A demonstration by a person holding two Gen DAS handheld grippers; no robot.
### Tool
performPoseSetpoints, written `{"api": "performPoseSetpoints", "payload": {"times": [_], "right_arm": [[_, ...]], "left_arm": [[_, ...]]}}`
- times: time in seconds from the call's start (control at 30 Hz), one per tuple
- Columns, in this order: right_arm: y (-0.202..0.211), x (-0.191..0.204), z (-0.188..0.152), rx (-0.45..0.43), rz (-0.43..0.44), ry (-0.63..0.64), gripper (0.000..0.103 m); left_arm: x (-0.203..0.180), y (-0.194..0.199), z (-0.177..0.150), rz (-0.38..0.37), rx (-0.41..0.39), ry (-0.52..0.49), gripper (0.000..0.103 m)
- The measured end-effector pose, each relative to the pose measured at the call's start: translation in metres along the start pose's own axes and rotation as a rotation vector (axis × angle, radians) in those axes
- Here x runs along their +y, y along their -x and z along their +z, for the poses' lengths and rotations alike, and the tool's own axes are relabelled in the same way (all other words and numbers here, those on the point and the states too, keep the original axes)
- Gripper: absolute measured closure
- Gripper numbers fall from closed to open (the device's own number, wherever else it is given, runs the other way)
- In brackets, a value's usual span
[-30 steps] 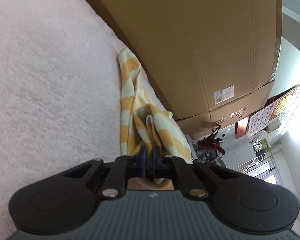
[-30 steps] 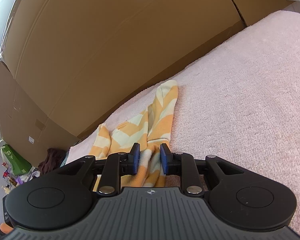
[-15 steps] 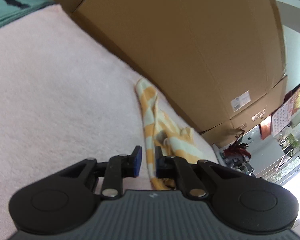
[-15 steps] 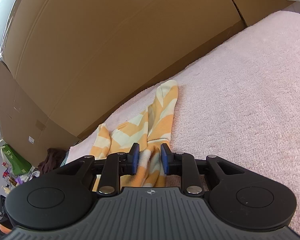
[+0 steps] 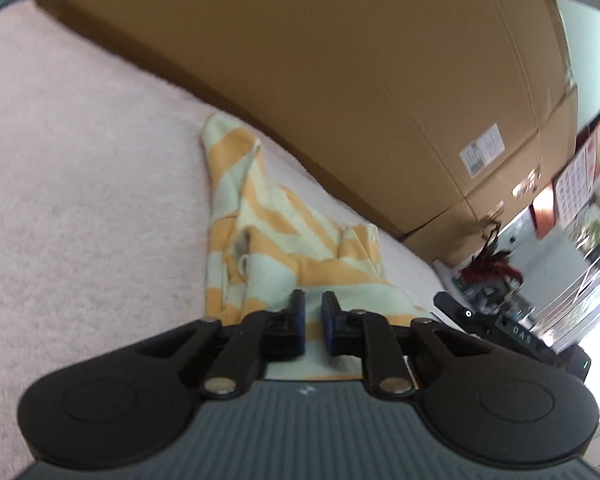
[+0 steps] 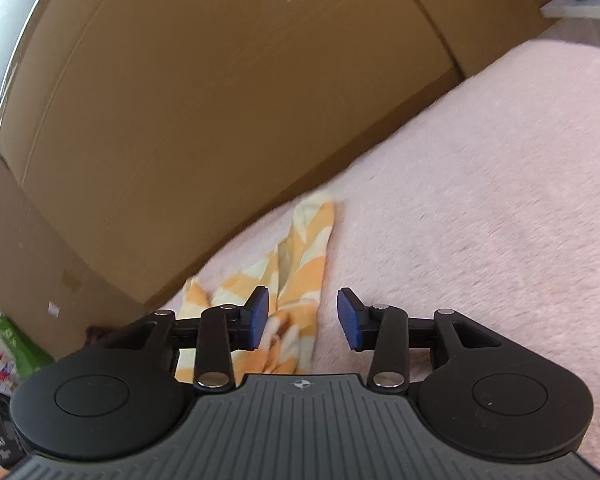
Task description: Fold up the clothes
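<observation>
The left gripper (image 5: 313, 309) had a ribbed grey housing, black linkage arms with metal pivot pins, and blue pads. Its jaws stood narrow, with a slim gap between the pads; pale cloth showed through the gap, but whether the pads pinched it could not be told. The right gripper (image 6: 302, 312) was of the same build, and its jaws stood wide apart with nothing between the pads.

The garment (image 5: 268, 240) was a soft knit in orange and cream stripes, crumpled into a long, roughly triangular heap with a narrow far end. In the left wrist view its near edge lay directly under and ahead of the left fingertips. In the right wrist view the garment (image 6: 300, 264) lay ahead of the left-hand pad and partly within the open span, clear of the right-hand pad.

The garment rested on a pale pink fleecy cover (image 5: 80, 184), deep-piled and matte, which also filled the right side of the right wrist view (image 6: 480, 208).

Beyond it, close to the garment's far end, stood a large cardboard box (image 5: 340, 80) with smooth brown panels, creased seams and a white label.
</observation>
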State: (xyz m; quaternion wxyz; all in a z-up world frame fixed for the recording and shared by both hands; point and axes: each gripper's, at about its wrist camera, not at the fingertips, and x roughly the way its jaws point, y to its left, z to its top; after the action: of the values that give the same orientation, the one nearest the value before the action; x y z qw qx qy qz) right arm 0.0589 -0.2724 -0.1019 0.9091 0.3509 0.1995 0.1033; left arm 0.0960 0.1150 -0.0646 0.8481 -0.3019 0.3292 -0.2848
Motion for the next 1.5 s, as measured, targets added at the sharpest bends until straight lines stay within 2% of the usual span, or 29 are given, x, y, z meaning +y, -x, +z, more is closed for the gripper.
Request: {"api": "performPoseSetpoints", "payload": {"times": [0.07,0.13,0.27,0.3,0.37,0.4,0.43,0.47,0.5,0.53,0.63,0.7,0.73,0.77,0.83,0.93,0.97,1.03,1.23,1.37,1.4,1.47,1.5], "right_arm": [[0.018,-0.004,-0.001,-0.107,0.02,-0.014,0.071],[0.027,-0.001,-0.004,-0.113,0.036,-0.007,0.077],[0.03,0.034,-0.022,0.009,0.203,0.08,0.076],[0.023,0.045,-0.026,0.061,0.2,0.13,0.075],[0.007,0.058,-0.035,0.129,0.107,0.211,0.076],[0.001,0.056,-0.037,0.128,0.05,0.218,0.08],[-0.003,0.046,-0.033,0.139,0.03,0.16,0.099],[-0.007,0.036,-0.029,0.15,0.01,0.103,0.103],[-0.012,0.026,-0.025,0.162,-0.005,0.049,0.103],[-0.016,0.018,-0.021,0.181,0.024,0.026,0.103],[-0.014,0.015,-0.019,0.184,0.034,0.024,0.103],[-0.001,0.023,-0.023,0.125,-0.004,0.038,0.103],[0.008,0.028,-0.025,0.089,-0.016,0.04,0.096],[0.015,0.034,-0.027,0.073,0.014,0.051,0.094],[0.016,0.051,-0.03,0.106,0.119,0.096,0.094],[-0.002,0.077,-0.041,0.157,0.17,0.16,0.094],[-0.012,0.078,-0.044,0.179,0.146,0.166,0.094],[-0.024,0.074,-0.044,0.198,0.12,0.155,0.103],[-0.039,0.045,-0.032,0.198,0.094,0.072,0.103],[-0.015,0.03,-0.036,0.153,0.075,-0.032,0.103],[-0.007,0.023,-0.036,0.146,0.069,-0.072,0.103],[0.003,0.009,-0.037,0.15,0.082,-0.134,0.103],[0.009,0.006,-0.038,0.147,0.084,-0.142,0.103]], "left_arm": [[0.001,0.0,0.0,0.003,-0.002,0.001,0.094],[0.001,0.001,-0.001,0.008,-0.006,-0.004,0.094],[0.001,0.0,-0.001,0.017,-0.011,-0.013,0.094],[0.003,0.0,0.0,0.014,-0.011,-0.007,0.094],[0.007,0.002,0.0,0.009,-0.011,0.006,0.094],[0.006,0.002,0.0,0.013,-0.014,0.002,0.094],[0.006,0.002,-0.001,0.018,-0.017,-0.004,0.094],[0.005,0.003,-0.001,0.023,-0.02,-0.009,0.094],[0.004,0.002,-0.001,0.026,-0.021,-0.011,0.094],[0.003,0.0,-0.001,0.028,-0.023,-0.013,0.094],[0.001,-0.002,0.0,0.032,-0.027,-0.015,0.094],[0.001,-0.002,0.0,0.036,-0.035,-0.021,0.094],[0.001,-0.001,-0.001,0.034,-0.04,-0.02,0.094],[0.003,0.001,-0.001,0.029,-0.042,-0.017,0.095],[0.003,0.001,-0.001,0.021,-0.038,-0.018,0.096],[0.001,0.0,-0.001,0.029,-0.039,-0.026,0.095],[0.001,0.0,-0.001,0.033,-0.04,-0.028,0.095],[0.001,0.0,-0.001,0.038,-0.041,-0.027,0.095],[0.005,0.0,0.0,0.026,-0.043,-0.005,0.095],[0.007,0.005,0.0,0.01,-0.06,0.002,0.096],[0.006,0.009,-0.001,-0.01,-0.083,-0.008,0.093],[-0.002,0.026,-0.006,-0.034,-0.174,-0.064,0.07],[-0.008,0.036,-0.01,-0.034,-0.225,-0.103,0.066]]}}
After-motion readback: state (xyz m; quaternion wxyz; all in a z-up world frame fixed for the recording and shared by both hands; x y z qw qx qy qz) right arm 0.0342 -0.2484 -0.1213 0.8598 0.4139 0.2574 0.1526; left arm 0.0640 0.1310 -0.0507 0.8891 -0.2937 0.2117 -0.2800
